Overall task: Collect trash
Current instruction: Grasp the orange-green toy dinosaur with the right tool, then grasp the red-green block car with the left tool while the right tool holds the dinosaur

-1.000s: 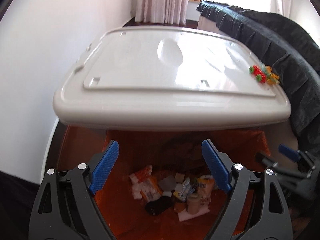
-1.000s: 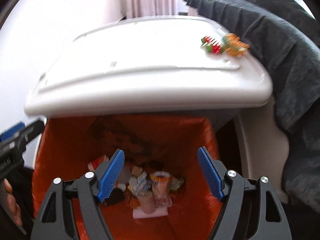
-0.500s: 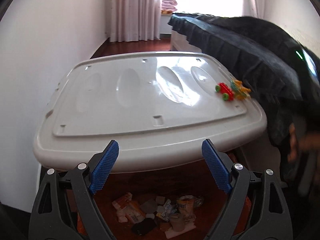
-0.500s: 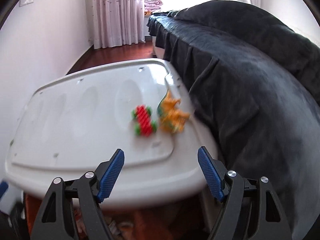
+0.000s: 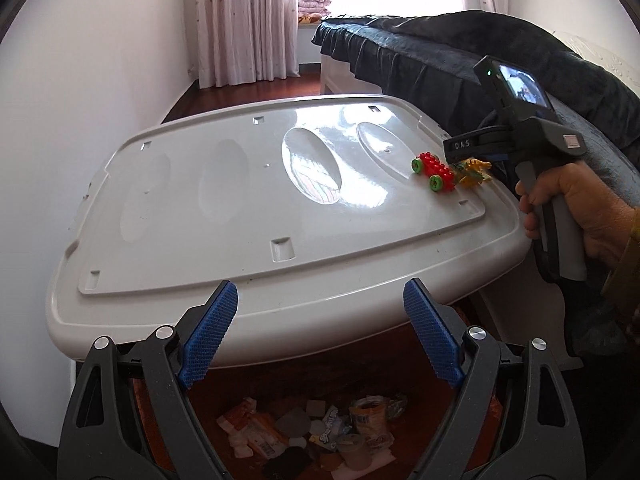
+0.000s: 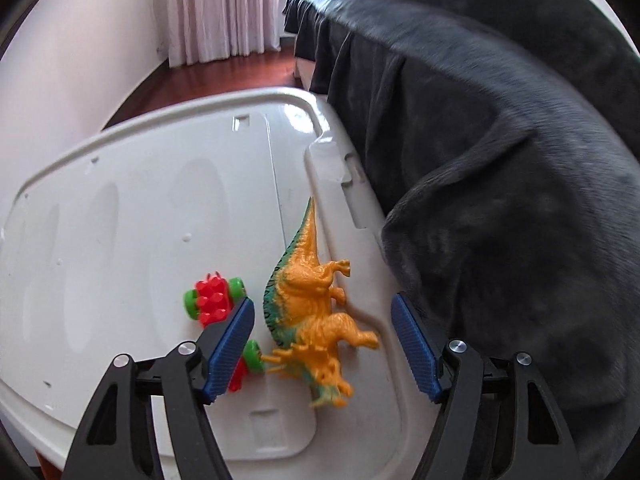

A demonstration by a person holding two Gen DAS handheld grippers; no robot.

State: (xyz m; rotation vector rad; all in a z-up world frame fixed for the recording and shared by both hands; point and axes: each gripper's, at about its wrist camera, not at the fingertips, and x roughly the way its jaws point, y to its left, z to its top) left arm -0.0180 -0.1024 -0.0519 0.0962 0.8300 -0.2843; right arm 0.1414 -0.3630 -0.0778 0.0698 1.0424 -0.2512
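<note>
Left wrist view
My left gripper (image 5: 318, 334): I have its jaws spread wide with nothing between them, held above the near edge of the white lid.
White lid (image 5: 248, 216): a big pale plastic lid lying roughly flat, filling the middle of my view, with oval dimples along its top.
Trash (image 5: 316, 436): wrappers, small cups and paper scraps lie in a heap at the bottom of the orange-lined bin (image 5: 476, 364), which sits below the lid's near edge.
Red block car (image 5: 435, 168): on the far right part of the lid, green wheels, touching or just beside the dinosaur toy (image 5: 474, 170).
My right gripper (image 5: 460, 148): I see it from the side at the right, its front end over the dinosaur; my right hand (image 5: 580, 208) wraps the grey handle.
Bed (image 5: 460, 60): covered in a dark blanket, right of the lid and running to the far window.

Right wrist view
Right gripper (image 6: 322, 346): jaws apart, straddling the dinosaur toy (image 6: 312, 300) without touching it that I can see.
Dinosaur toy: orange with a green back, lying on its side, tail pointing far, head near.
Red block car (image 6: 212, 296): just left of the dinosaur, partly hidden behind my left finger.
White lid (image 6: 120, 240): carries both toys near its right edge.
Bed (image 6: 500, 140): the dark blanket hangs just right of the lid.
</note>
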